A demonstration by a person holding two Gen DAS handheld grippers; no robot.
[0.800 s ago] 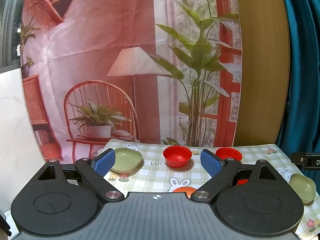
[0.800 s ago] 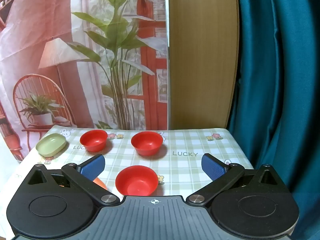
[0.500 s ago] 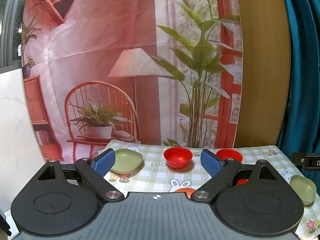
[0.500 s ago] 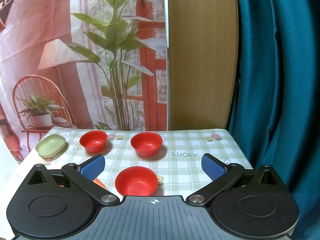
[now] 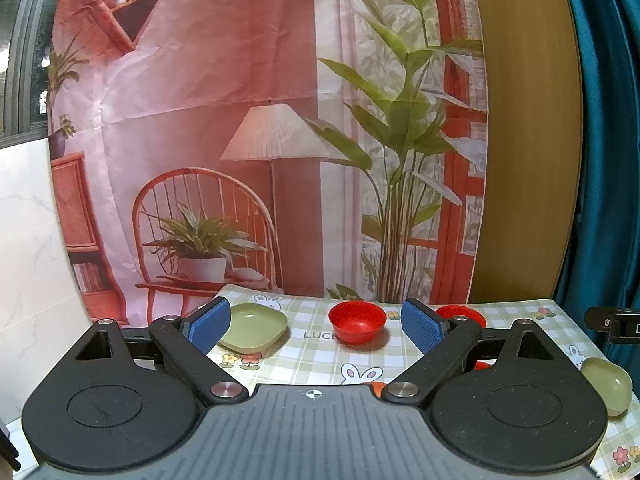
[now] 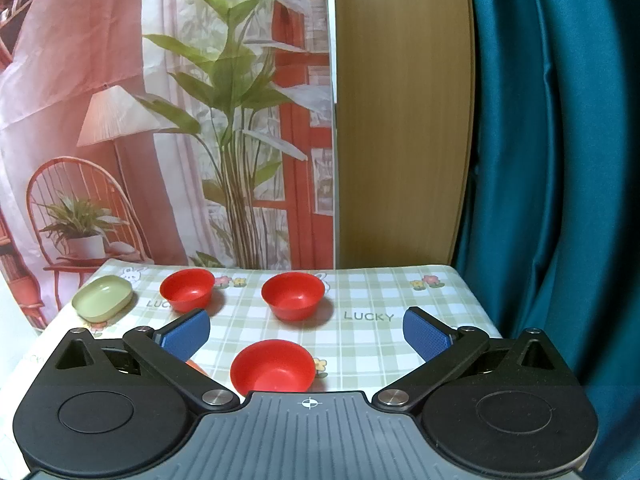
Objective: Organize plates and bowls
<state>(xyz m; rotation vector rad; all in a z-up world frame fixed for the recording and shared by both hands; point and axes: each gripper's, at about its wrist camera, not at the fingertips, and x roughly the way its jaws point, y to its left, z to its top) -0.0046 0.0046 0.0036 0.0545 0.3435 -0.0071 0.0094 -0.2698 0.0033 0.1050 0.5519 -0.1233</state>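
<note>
My left gripper (image 5: 316, 326) is open and empty above the table's near left side. Ahead of it lie a green plate (image 5: 254, 327) at far left, a red bowl (image 5: 357, 321) in the middle and a second red bowl (image 5: 460, 314) partly behind the right finger. Another green dish (image 5: 607, 385) sits at the right edge. My right gripper (image 6: 306, 334) is open and empty. Below it stands a near red bowl (image 6: 273, 366); two more red bowls (image 6: 187, 289) (image 6: 293, 295) and the green plate (image 6: 102, 296) stand farther back.
The table has a checked cloth (image 6: 372, 316) printed LUCKY. A printed backdrop (image 5: 240, 140), a wooden panel (image 6: 400, 120) and a teal curtain (image 6: 560, 160) stand behind. An orange thing (image 5: 374, 386) peeks out under the left gripper. The right gripper's body (image 5: 612, 322) shows at right.
Both grippers have drifted slightly back and down; the view shifts a little. No object on the table has moved.
</note>
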